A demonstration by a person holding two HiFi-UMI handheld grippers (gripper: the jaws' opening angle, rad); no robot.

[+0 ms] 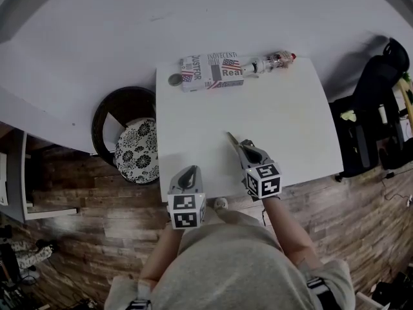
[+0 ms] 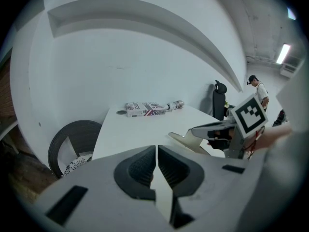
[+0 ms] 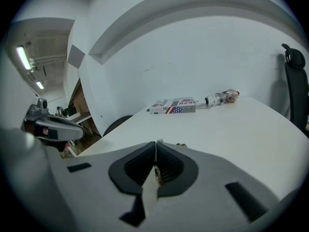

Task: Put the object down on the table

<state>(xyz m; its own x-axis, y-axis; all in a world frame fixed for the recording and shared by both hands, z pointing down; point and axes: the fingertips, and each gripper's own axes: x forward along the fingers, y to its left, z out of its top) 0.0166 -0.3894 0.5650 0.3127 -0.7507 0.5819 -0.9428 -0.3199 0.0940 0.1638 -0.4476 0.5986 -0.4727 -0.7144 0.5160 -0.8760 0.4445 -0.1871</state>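
My right gripper (image 1: 240, 148) hovers over the near part of the white table (image 1: 284, 115), shut on a thin, pale flat piece (image 1: 230, 138) that sticks out past its tips. In the left gripper view that piece (image 2: 185, 140) looks like a flat wedge pointing left. In the right gripper view it shows edge-on as a sliver (image 3: 153, 180) between the shut pads of the right gripper (image 3: 155, 146). My left gripper (image 1: 188, 172) sits at the table's near left edge, with its jaws shut (image 2: 157, 151) and nothing between them.
At the table's far edge lie a flag-printed box (image 1: 211, 70), a small round disc (image 1: 175, 79) and a small bottle (image 1: 274, 61). A black round chair with a patterned cushion (image 1: 137, 150) stands left of the table. A black office chair (image 1: 377, 82) stands to the right.
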